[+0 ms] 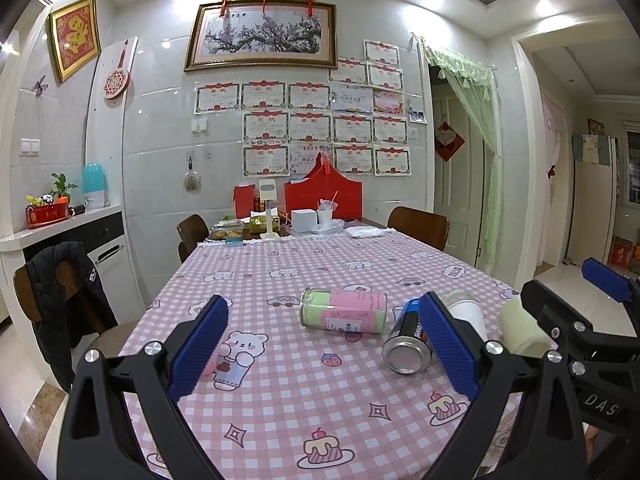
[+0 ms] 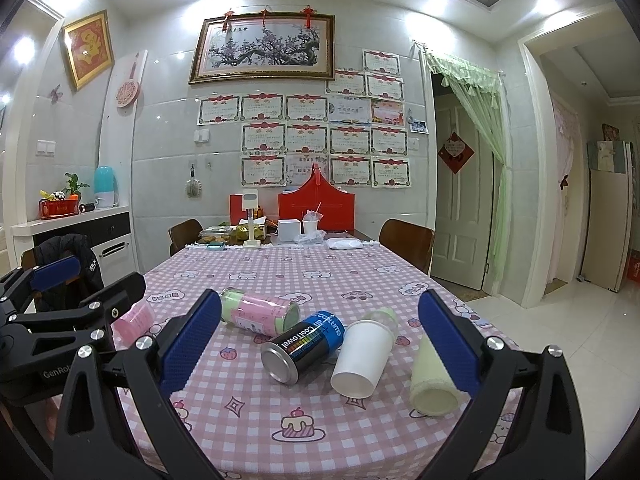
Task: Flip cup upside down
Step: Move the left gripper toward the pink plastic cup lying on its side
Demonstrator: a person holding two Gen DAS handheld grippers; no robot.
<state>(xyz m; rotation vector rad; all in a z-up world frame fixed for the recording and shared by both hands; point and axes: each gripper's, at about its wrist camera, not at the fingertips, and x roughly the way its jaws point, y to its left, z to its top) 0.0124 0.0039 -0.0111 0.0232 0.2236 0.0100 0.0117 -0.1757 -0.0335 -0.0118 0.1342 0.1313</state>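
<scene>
— That tablecloth is showing pink and white checks, with little bears and cakes printed on it.

— And the can is looking black and blue, with a rainbow stripe. The paper cup is showing plain white.

— The gripper pads are glowing deep blue, and the jar is wearing pink and pale green.

The left gripper is built from matte black plastic arms with triangular cut-outs, and round silver screws are set at the joints. Its fingers are faced with royal-blue pads ribbed in fine ridges. The same black frame, silver screws and blue ribbed pads are seen on the right gripper. White lettering is printed on the black bodies: "DAS" is read in the left wrist view, "GenRob" in the right wrist view.
</scene>
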